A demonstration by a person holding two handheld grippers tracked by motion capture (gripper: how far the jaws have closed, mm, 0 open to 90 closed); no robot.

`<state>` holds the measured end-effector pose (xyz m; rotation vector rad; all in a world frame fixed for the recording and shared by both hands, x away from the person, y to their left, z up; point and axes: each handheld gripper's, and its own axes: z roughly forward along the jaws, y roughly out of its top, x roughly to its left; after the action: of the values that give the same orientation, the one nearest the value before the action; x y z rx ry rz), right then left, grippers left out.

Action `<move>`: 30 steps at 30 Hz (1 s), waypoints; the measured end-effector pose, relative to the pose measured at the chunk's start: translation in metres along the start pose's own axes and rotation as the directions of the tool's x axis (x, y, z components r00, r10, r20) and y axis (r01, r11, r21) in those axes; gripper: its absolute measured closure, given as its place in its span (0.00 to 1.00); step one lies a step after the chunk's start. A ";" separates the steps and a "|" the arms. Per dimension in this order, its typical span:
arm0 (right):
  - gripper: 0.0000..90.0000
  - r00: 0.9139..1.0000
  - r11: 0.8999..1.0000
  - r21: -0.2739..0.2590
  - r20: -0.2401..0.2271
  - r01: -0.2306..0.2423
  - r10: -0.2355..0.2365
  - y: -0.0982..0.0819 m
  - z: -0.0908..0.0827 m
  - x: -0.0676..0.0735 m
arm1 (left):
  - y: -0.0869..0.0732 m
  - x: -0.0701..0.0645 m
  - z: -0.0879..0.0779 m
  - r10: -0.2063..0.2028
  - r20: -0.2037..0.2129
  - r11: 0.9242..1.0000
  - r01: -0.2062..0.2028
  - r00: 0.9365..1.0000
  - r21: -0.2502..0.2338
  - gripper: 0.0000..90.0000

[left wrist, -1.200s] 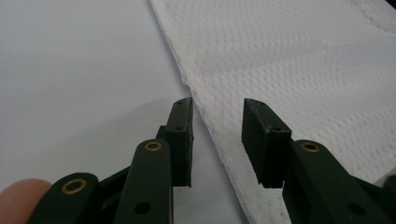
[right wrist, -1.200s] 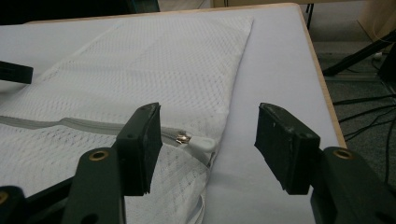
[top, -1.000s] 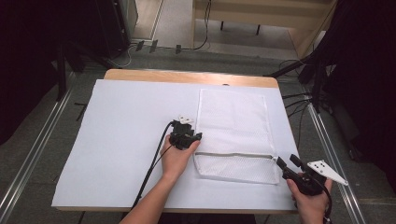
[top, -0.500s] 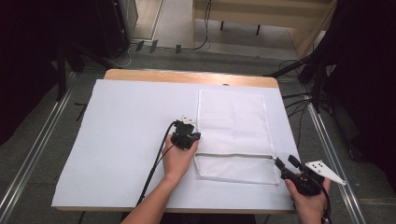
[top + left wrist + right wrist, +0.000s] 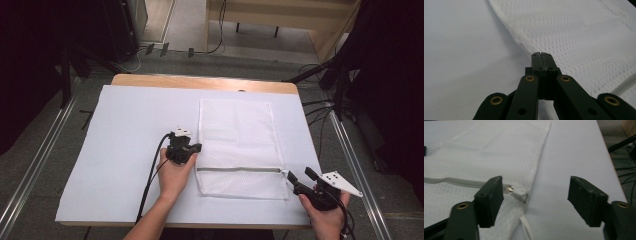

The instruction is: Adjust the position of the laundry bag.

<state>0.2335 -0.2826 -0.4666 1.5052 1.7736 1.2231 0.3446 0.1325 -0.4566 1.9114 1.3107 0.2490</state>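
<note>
A white mesh bag (image 5: 237, 135) lies flat on the white table cover (image 5: 125, 130), and a grey zipper (image 5: 240, 170) runs across it near the front. My left gripper (image 5: 196, 147) sits at the bag's left edge. In the left gripper view its jaws (image 5: 541, 56) are shut, with the tips resting on the mesh (image 5: 579, 32) just inside the hem; I cannot tell if fabric is pinched. My right gripper (image 5: 299, 176) is at the zipper's right end. Its jaws have just been opening and now stand wide (image 5: 536, 187). The metal zipper pull (image 5: 510, 189) lies beside the left jaw, untouched.
The cover leaves a strip of wooden tabletop (image 5: 200, 82) bare at the far side. Metal rails (image 5: 350, 150) run along both sides of the table. Cables (image 5: 320, 107) lie on the floor to the right. Dark equipment stands at the far left.
My left gripper has slid a little to the left, onto the bag's left edge. The right gripper's jaws stand wider apart than before, and the right hand has stayed in place.
</note>
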 end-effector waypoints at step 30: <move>0.22 1.000 0.998 0.067 -0.023 0.005 -0.004 0.000 0.005 0.030 | -0.048 0.080 -0.072 -0.126 -0.054 0.990 0.122 0.991 -0.076 1.00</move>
<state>0.2296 -0.2523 -0.4635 1.5298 1.8487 1.1937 0.3066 0.2440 -0.4623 1.7665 1.4342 0.2872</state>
